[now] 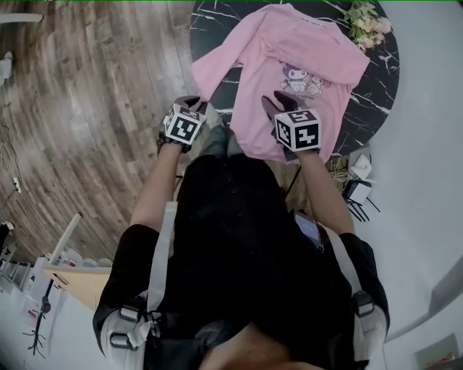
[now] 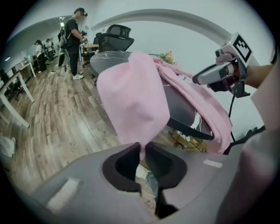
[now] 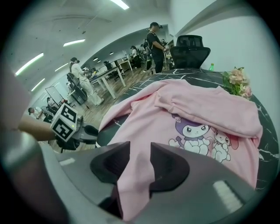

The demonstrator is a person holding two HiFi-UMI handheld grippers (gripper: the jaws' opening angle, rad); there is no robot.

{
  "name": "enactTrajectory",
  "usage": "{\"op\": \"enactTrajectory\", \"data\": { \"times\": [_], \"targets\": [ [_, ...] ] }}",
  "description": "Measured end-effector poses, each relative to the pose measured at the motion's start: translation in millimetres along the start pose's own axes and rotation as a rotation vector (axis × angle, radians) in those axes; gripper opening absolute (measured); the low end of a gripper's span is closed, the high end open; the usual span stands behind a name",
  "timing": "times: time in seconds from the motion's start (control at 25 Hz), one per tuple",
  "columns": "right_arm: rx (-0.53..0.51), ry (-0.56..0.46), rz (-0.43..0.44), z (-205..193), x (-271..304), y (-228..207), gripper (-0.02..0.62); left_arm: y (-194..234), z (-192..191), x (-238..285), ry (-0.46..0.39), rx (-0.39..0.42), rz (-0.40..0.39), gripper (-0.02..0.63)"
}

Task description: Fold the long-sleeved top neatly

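Pink long-sleeved top (image 1: 289, 58) lies spread on the round black marble table (image 1: 210, 22), its sleeve end pinched thin in the left gripper (image 2: 143, 146) beside the rim, the right gripper (image 3: 140, 148) clamped on a fold of its body.

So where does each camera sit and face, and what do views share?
Head view: on the person's head, steeply down at the pink top on the table; arms, torso, left gripper, right gripper show.
Left gripper view: on the left gripper, along jaws pinching a sleeve.
Right gripper view: on the right gripper, along jaws gripping the hem.
Shared: each gripper view shows the other gripper.
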State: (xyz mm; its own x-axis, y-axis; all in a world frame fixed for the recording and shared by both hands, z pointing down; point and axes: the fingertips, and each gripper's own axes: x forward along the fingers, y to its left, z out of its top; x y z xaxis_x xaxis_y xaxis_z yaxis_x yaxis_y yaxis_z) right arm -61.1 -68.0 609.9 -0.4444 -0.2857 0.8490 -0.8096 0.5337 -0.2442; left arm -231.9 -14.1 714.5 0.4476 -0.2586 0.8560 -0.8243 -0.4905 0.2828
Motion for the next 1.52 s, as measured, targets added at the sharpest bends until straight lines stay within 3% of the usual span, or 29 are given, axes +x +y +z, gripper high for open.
{"op": "enactTrajectory", "data": {
  "times": [0.04,0.24,0.44,0.64,0.88,1.04,1.24,1.52],
  "targets": [
    [-0.007,0.003,0.003,-1,0,-2,0.15,2,4,-5,-0.013,-0.018,0.004,0.014],
    [0.0,-0.023,0.014,8,-1,-6,0.138,10,15,-47,-0.06,-0.08,0.001,0.014],
    [-0.03,-0.05,0.049,28,3,4,0.127,37,28,-84,-0.058,-0.068,0.073,0.014],
    [-0.028,-0.068,0.037,54,14,23,0.126,74,31,-108,-0.039,0.002,0.106,0.015],
    [0.027,-0.077,-0.044,77,45,45,0.124,117,34,-113,-0.042,-0.004,-0.023,0.015],
    [0.05,-0.088,-0.084,88,61,66,0.124,140,44,-113,-0.009,0.084,-0.086,0.015],
    [0.065,-0.116,-0.077,101,67,96,0.124,147,60,-123,0.002,0.132,-0.18,0.015],
    [-0.008,-0.134,-0.056,128,94,120,0.126,156,72,-124,0.031,0.188,-0.225,0.015]
  ]
}}
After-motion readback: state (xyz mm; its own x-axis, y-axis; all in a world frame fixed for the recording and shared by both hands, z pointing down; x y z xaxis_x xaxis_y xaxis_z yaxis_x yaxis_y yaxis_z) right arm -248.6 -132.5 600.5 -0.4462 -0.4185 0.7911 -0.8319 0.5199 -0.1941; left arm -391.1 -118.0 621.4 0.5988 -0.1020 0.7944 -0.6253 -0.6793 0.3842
